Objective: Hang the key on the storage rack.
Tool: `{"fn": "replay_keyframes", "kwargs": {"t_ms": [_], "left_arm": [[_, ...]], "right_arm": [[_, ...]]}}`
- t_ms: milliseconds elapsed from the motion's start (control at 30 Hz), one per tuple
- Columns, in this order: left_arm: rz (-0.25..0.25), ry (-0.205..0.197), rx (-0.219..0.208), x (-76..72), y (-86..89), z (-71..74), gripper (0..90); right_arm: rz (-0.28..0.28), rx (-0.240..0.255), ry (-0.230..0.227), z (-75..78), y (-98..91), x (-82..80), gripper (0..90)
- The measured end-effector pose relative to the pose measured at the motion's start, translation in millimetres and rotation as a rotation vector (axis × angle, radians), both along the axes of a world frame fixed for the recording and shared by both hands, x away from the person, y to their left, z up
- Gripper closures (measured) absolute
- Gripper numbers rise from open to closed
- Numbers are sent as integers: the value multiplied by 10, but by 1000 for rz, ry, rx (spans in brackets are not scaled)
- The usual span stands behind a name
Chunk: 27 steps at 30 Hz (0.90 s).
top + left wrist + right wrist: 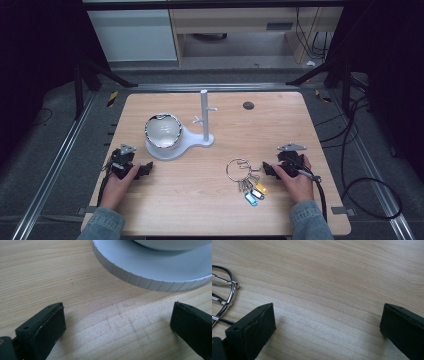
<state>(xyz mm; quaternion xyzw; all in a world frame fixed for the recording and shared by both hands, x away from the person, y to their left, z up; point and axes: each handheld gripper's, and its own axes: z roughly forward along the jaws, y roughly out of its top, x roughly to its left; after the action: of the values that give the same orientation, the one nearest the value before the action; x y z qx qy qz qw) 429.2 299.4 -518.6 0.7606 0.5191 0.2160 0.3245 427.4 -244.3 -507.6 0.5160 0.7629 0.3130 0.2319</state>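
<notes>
My right claw (268,170) rests on the wooden table (280,125), jaws spread wide with only bare wood between them; the key ring (239,170) with its coloured tags lies just beside it, untouched; my left claw (141,171) sits equally agape near the white stand (170,147) that carries a shiny bowl (163,131).

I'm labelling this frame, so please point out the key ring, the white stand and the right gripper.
key ring (237,168): high view, on the metal loop's rim.
white stand (204,117): high view, on its upright post.
right gripper (327,322): right gripper view, midway between its open jaw tips.
</notes>
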Motion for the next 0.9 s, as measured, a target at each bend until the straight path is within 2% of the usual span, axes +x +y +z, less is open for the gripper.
{"fn": "replay_keyframes", "kwargs": {"t_ms": [233,400,433,500,533,567,633,700,900], "left_arm": [[0,0,1,-1,0,0,0],[1,0,1,-2,-1,0,0],[2,-1,0,-2,-1,-1,0],[0,1,3,-2,1,1,0],[0,1,3,-2,1,1,0],[0,1,3,-2,1,1,0],[0,1,4,-2,1,1,0],[1,1,3,-3,0,1,0],[2,1,3,-3,0,1,0]], "right_arm": [[7,7,1,3,-10,-8,11],[7,-8,17,48,-27,-22,102],[19,-19,23,70,-27,-28,113],[76,-96,51,171,2,-56,140],[96,-110,58,211,14,-72,171],[96,-110,58,211,14,-72,171],[134,-125,80,283,25,-96,188],[184,-143,111,361,37,-102,235],[287,-196,168,540,92,-40,337]]}}
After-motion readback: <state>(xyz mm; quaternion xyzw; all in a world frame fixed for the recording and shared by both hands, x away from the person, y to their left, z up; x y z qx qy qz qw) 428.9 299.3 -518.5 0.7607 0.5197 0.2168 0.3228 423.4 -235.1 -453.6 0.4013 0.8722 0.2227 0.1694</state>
